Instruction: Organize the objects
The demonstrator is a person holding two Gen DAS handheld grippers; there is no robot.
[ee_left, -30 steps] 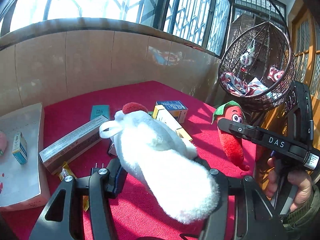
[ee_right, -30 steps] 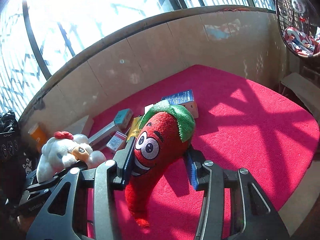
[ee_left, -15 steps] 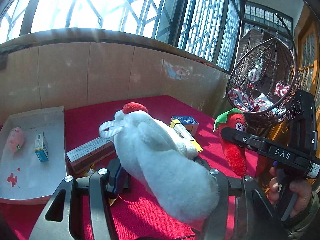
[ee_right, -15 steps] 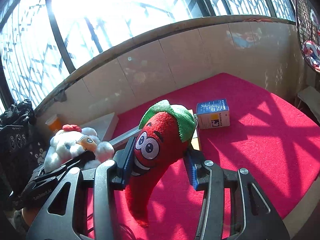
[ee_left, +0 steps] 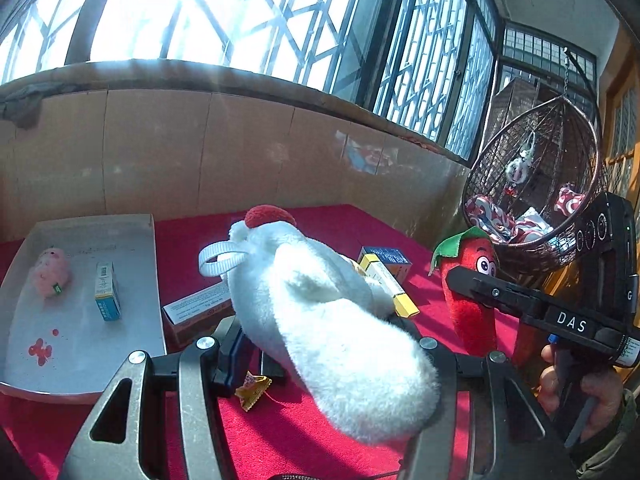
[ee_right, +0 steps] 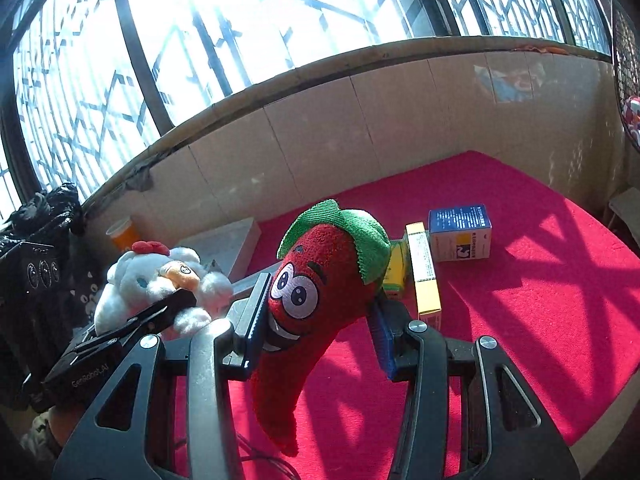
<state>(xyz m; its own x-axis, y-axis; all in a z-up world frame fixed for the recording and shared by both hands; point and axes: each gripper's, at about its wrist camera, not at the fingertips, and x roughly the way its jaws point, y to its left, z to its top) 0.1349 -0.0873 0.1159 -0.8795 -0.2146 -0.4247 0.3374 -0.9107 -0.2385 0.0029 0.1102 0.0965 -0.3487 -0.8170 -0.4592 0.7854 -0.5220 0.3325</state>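
Note:
My left gripper (ee_left: 320,344) is shut on a white plush chicken (ee_left: 320,320) with a red comb, held above the red cloth. In the right wrist view that chicken (ee_right: 160,284) shows at the left, face toward me. My right gripper (ee_right: 316,320) is shut on a red plush chilli (ee_right: 312,308) with a green cap and a smiling face, its tail hanging down. From the left wrist view the chilli (ee_left: 472,292) hangs at the right, gripped by the other gripper's black fingers (ee_left: 480,286). A white tray (ee_left: 80,344) at the left holds a pink plush toy (ee_left: 50,272) and a small blue box (ee_left: 107,296).
Boxes lie on the red cloth (ee_right: 540,300): a blue-and-white one (ee_right: 460,232), a long yellow one (ee_right: 424,272), a long white one (ee_left: 196,312). A yellow wrapper (ee_left: 252,390) lies near my left fingers. A tiled wall backs the cloth; a wicker hanging chair (ee_left: 536,184) stands right.
Both grippers have swung left and risen a little with their toys still held. The white tray has come further into the left wrist view; the boxes have slid rightward in both views.

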